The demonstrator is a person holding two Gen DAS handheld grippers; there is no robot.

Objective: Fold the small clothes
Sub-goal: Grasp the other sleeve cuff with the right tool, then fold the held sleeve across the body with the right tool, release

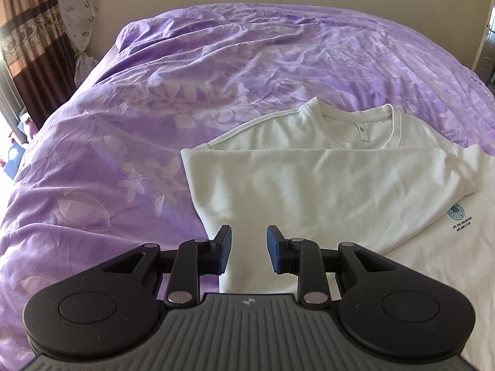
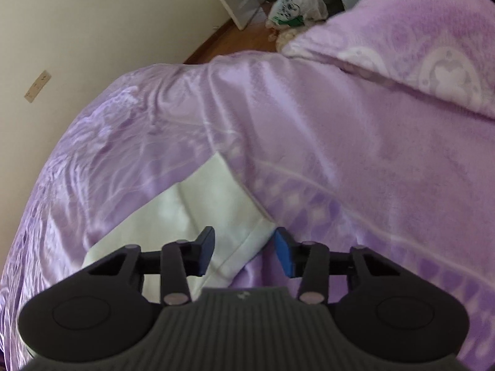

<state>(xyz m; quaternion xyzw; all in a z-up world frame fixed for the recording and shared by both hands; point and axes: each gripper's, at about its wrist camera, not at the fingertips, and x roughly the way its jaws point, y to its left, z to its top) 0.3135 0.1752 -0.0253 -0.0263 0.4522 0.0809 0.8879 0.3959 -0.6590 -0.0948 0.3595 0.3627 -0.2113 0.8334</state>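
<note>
- My left gripper (image 1: 249,249) hangs over the near edge of the white T-shirt (image 1: 309,185); its jaws stand apart with nothing between the blue pads (image 1: 275,249).
- The shirt lies flat on the bed, partly folded: one smooth, matte panel is laid across the chest, its upper edge running straight below the ribbed round collar (image 1: 360,114).
- A small round green print (image 1: 458,211) with lines of tiny text shows on the uncovered part at the right.
- The purple bedspread (image 1: 185,77) beneath is glossy, creased and patterned with pale leaves and flowers.
- My right gripper (image 2: 244,252) is also spread wide, holding nothing, over a squared corner of the same white cloth (image 2: 216,204), which looks soft and blurred there.
- Past it lies a fuzzier lilac blanket (image 2: 402,154) with white motifs, and a crinkled plastic bag (image 2: 295,6) sits on the wooden floor.
- Brown banded curtains (image 1: 27,31) hang at the far left.
</note>
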